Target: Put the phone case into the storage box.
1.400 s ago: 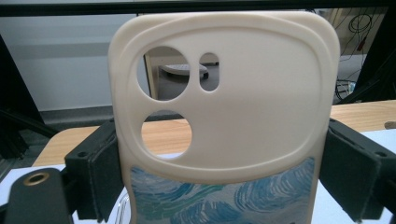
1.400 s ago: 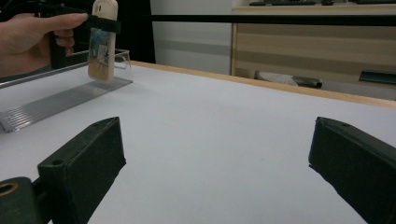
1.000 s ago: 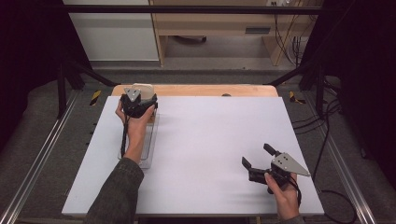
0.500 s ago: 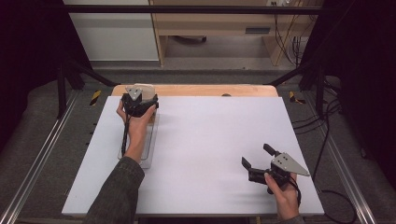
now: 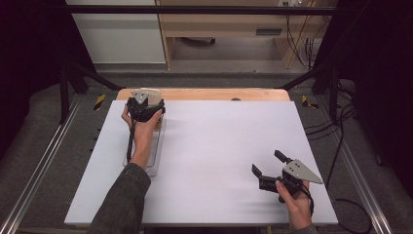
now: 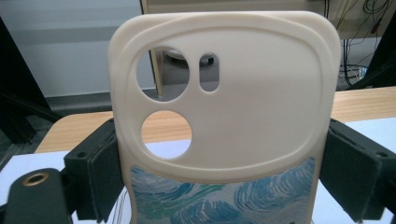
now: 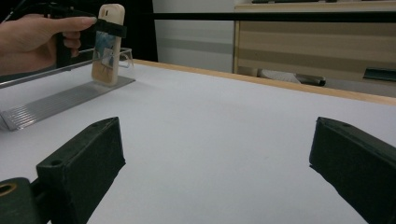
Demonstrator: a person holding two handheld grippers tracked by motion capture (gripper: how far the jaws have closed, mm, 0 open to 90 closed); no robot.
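A cream phone case (image 6: 233,93) with a blue wave print and camera cut-outs stands upright at the far end of a clear ridged rack (image 5: 155,151) on the left of the white table (image 5: 219,141). My left gripper (image 5: 150,110) is shut on it, one black jaw pressed against each side edge. In the right gripper view the phone case (image 7: 108,42) shows at the far left, its lower end down at the rack (image 7: 65,100), with a hand behind it. My right gripper (image 5: 267,162) rests low near the table's front right, open, with nothing between its jaws.
A wooden strip (image 5: 204,94) runs along the table's far edge. Beyond it stand a wooden bench (image 5: 229,29) and a white cabinet (image 5: 117,34). Cables (image 5: 341,146) lie on the floor to the right. Metal rails (image 5: 44,161) flank the table.
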